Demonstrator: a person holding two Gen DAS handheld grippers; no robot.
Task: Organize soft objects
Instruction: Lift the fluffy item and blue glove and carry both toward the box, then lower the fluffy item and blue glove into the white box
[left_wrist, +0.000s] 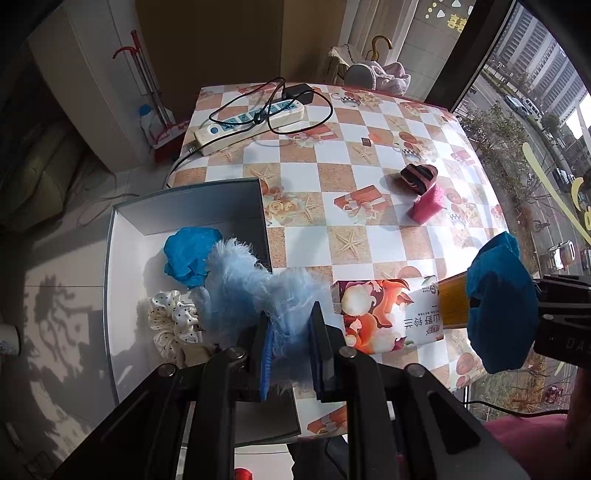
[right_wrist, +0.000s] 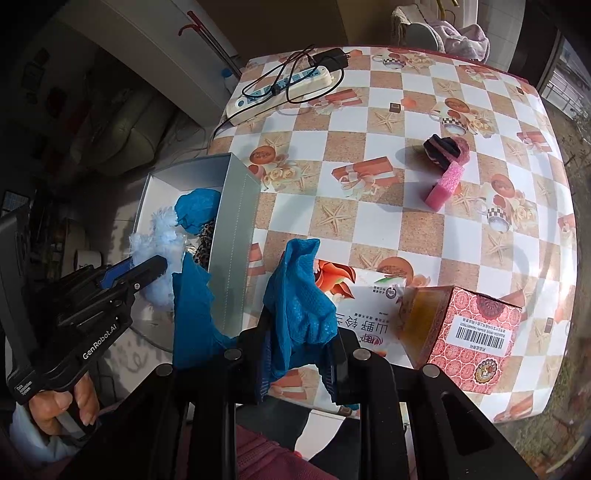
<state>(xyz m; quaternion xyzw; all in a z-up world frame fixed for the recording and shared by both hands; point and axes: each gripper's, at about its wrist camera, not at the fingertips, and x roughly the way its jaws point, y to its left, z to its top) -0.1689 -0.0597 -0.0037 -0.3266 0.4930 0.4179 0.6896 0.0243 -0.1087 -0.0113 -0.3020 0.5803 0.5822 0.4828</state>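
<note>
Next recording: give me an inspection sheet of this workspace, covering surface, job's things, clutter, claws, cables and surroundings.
Surface: table under a checkered printed cloth.
Job's things: grey box at the table's left edge holds a blue cloth and a dotted scrunchie; pink sponge and dark rolled fabric lie out on the table.
Clutter: printed packet, red patterned carton.
Claws: left claw shut on light blue fluffy item over the box; right claw shut on blue mesh cloth.
Cables: power strip with black cable looped over it.
Surroundings: window to the street, chair with laundry behind the table.
</note>
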